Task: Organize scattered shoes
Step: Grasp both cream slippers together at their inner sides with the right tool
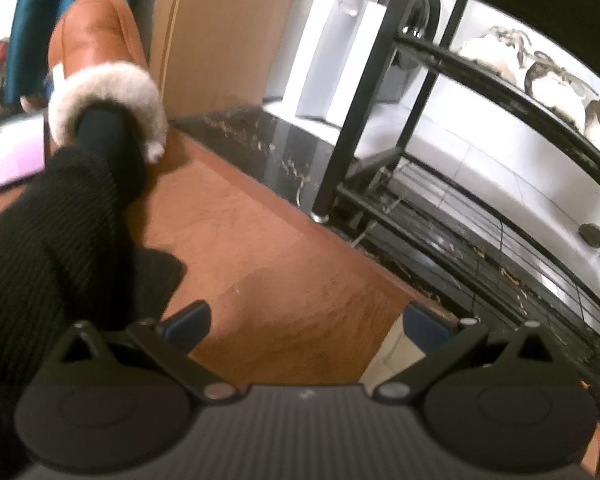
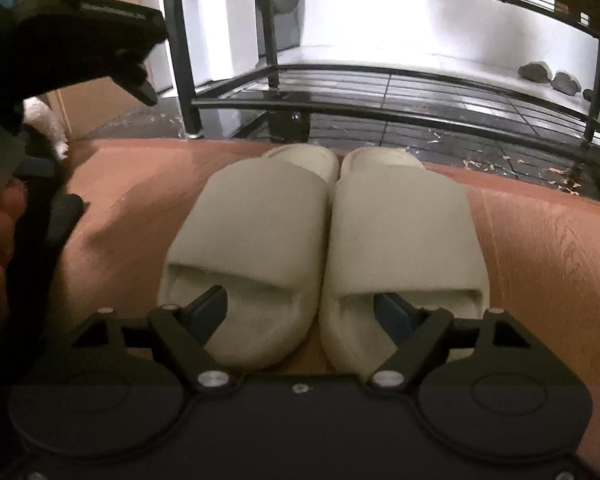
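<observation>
The right gripper [image 2: 300, 308] is positioned over a pair of beige slide sandals on the reddish-brown wooden floor [image 2: 540, 240]. Its jaws are spread. One fingertip lies inside the foot opening of the left slide [image 2: 256, 216], and the other lies inside the foot opening of the right slide [image 2: 404, 216]. The adjoining inner walls of the two slides are between the fingers; contact with the pads cannot be confirmed. The slides lie side by side, touching along their inner edges, with toes pointing toward the black metal shoe rack [image 2: 380, 68]. The rack stands on a dark marbled floor strip [image 2: 500, 152] just beyond the wooden floor. Small grey items rest on its lower shelf at the right; their type cannot be determined.

The left gripper [image 1: 306, 320] has its jaws spread with nothing between them; only wooden floor shows in the gap. A leg in a black knit trouser leg [image 1: 48, 240] crosses the left side of this view. The foot is worn inside a tan leather slipper with pale fleece lining [image 1: 100, 44], which rests on the floor near a wooden door panel [image 1: 228, 28]. The shoe rack occupies the right side of this view.
</observation>
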The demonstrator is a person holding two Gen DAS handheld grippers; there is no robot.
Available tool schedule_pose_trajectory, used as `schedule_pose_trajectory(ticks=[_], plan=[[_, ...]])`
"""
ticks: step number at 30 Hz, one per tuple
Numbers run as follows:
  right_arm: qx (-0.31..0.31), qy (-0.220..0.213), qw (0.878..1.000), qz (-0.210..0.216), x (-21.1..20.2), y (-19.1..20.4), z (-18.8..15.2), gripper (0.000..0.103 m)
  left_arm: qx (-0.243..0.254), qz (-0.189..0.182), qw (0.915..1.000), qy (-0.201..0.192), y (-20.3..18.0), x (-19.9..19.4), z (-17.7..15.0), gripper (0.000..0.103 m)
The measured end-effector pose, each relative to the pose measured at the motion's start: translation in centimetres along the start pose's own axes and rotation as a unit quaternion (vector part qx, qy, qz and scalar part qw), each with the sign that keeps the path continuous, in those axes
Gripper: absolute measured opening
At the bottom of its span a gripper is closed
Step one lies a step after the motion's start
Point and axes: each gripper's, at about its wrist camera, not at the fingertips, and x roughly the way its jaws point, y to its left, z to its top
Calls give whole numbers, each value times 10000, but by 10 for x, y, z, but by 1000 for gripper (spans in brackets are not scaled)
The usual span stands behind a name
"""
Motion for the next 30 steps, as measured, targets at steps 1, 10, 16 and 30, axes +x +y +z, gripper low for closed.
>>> schedule_pose_trajectory(ticks=[1, 10, 16, 30], plan=[[-4, 22, 10000, -27, 2, 0, 2, 81, -32, 18, 10000, -15, 1, 0, 0, 102], [-247, -182, 9994, -154, 15, 7, 1, 64, 180, 115, 9998, -41, -6, 4, -6, 102], [-407, -299, 9986, 153, 8, 6, 12, 27, 114, 87, 9997, -192, -3, 0, -4, 102], [-315, -790, 9962, 182, -41, -26, 41, 23, 230, 306, 9941, -1012, -5, -38, 0, 102]])
